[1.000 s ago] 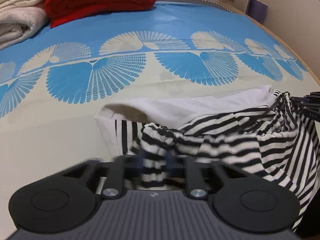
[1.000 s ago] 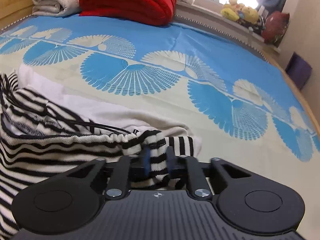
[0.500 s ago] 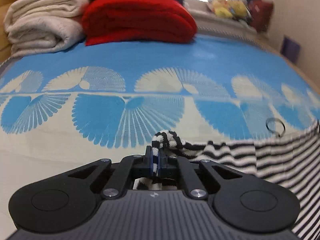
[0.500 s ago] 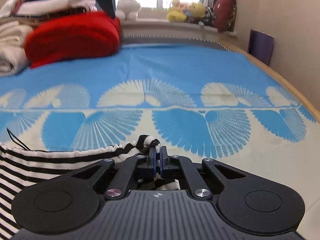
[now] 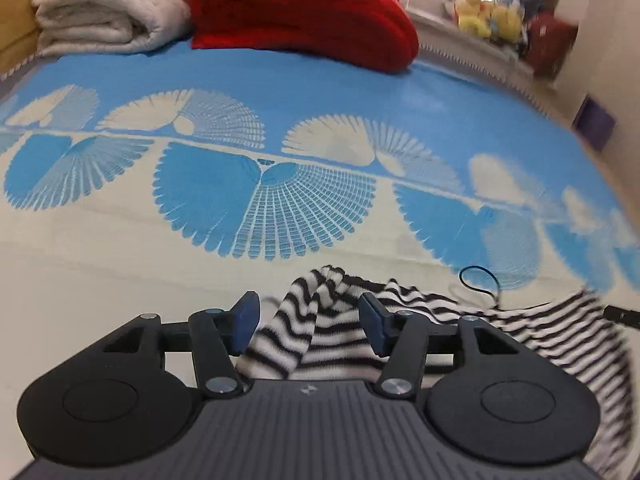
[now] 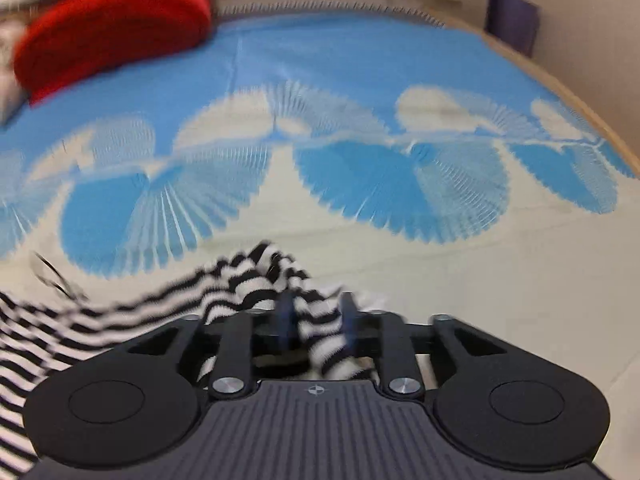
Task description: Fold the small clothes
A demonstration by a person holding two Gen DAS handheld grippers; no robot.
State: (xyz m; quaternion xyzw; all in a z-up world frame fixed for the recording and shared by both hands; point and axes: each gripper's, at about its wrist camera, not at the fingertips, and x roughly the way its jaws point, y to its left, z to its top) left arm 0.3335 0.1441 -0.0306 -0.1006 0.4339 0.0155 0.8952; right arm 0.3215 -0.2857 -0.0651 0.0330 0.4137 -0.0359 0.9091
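While both sets of jaws are opening, the striped garment (image 5: 320,332) is released by the left gripper (image 5: 308,322) and right gripper (image 6: 316,320) near the bedspread's (image 5: 120,248) front edge.

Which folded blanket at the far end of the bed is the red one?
The red blanket, lying right of the cream blanket, on the blue bedspread.

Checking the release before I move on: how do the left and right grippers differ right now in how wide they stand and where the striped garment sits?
The left gripper stands wider apart than the right gripper. The left gripper's fingers clear the striped garment; the right gripper's fingers sit close against it, and blur hides whether they touch. Shared: both are opening, with the garment's edge between their fingers.
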